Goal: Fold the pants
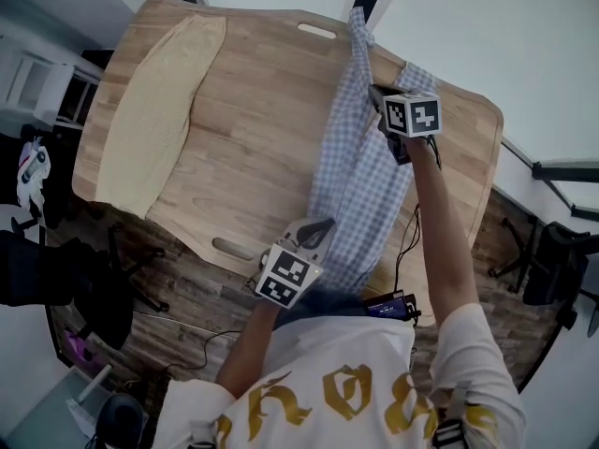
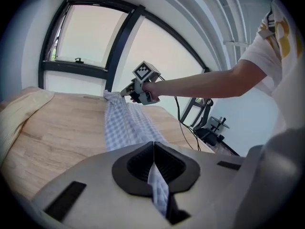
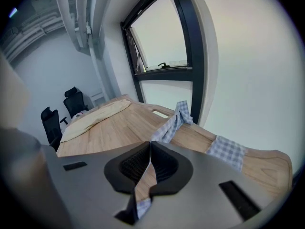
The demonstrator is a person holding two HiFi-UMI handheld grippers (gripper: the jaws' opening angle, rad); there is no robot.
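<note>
The checked pants (image 1: pixel 360 181) lie stretched lengthwise along the right part of the wooden table (image 1: pixel 253 138), with one end bunched at the far edge. The left gripper (image 1: pixel 318 230) is clamped on the fabric at the near end. The right gripper (image 1: pixel 378 94) is clamped on a fabric edge toward the far end. A yellow cloth (image 1: pixel 154 110) lies well apart, along the table's left side.

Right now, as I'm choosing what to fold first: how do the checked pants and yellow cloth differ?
The checked pants are blue-and-white; the yellow cloth is plain. The pants are pinched by the left hand-held gripper and the right hand-held gripper; the yellow cloth lies untouched. Both stretch lengthwise on the wooden table.
</note>
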